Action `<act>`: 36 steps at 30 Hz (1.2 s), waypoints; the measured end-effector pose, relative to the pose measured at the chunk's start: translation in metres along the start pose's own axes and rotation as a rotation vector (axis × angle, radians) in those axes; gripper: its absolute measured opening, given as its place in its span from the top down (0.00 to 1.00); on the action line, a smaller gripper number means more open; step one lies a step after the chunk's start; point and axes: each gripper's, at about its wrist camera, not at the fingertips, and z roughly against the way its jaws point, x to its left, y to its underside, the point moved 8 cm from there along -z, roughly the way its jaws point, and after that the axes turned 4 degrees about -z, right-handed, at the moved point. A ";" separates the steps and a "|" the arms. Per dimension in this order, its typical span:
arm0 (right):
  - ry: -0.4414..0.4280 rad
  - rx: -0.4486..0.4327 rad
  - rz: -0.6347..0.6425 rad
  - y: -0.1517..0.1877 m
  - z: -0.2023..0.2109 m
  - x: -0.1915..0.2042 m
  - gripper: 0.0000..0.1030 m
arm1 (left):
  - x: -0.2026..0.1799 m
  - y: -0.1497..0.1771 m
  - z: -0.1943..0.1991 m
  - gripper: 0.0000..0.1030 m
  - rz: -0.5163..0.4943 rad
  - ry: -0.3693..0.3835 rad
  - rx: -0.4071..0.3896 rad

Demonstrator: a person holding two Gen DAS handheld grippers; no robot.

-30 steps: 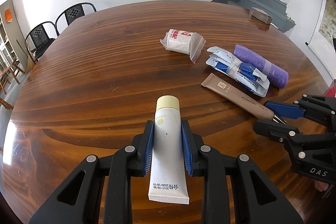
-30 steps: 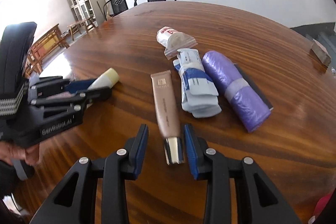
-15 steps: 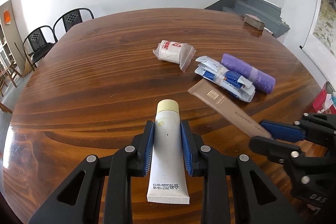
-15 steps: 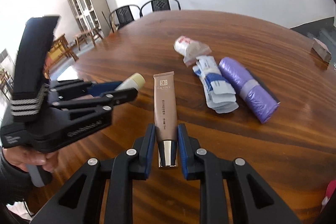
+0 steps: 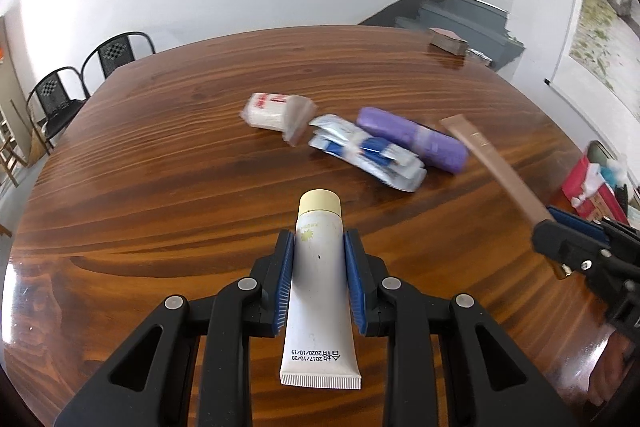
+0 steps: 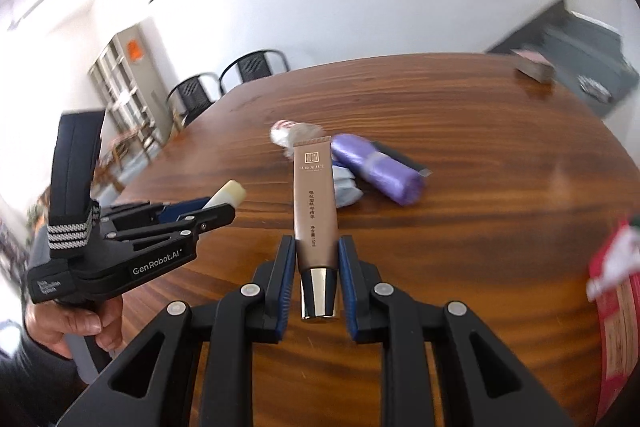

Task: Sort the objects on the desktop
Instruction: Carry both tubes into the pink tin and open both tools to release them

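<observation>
Each gripper clamps a tube above the table.
The left gripper [image 5: 319,259] pinches a white tube [image 5: 318,291], cream cap forward; the right gripper [image 6: 313,267] squeezes a bronze tube [image 6: 314,203] near its chrome cap, over the wooden table [image 6: 480,155].

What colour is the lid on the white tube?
Pale yellow cap on the white tube, clearest in the left wrist view.

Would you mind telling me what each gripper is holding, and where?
Left gripper: white tube, clamped mid-body. Right gripper: brown tube, clamped at its lower body just above the metallic cap.
</observation>
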 end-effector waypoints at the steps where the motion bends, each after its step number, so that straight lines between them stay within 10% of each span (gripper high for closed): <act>1: 0.007 -0.013 -0.016 0.001 0.008 -0.005 0.77 | -0.006 0.000 0.000 0.73 -0.007 0.007 0.000; 25: 0.385 -0.281 -0.327 0.036 0.216 -0.172 0.77 | -0.151 -0.005 0.023 0.73 -0.183 0.159 -0.022; 36: 0.515 -0.238 -0.415 0.056 0.225 -0.226 0.77 | -0.198 -0.009 0.032 0.73 -0.230 0.211 -0.026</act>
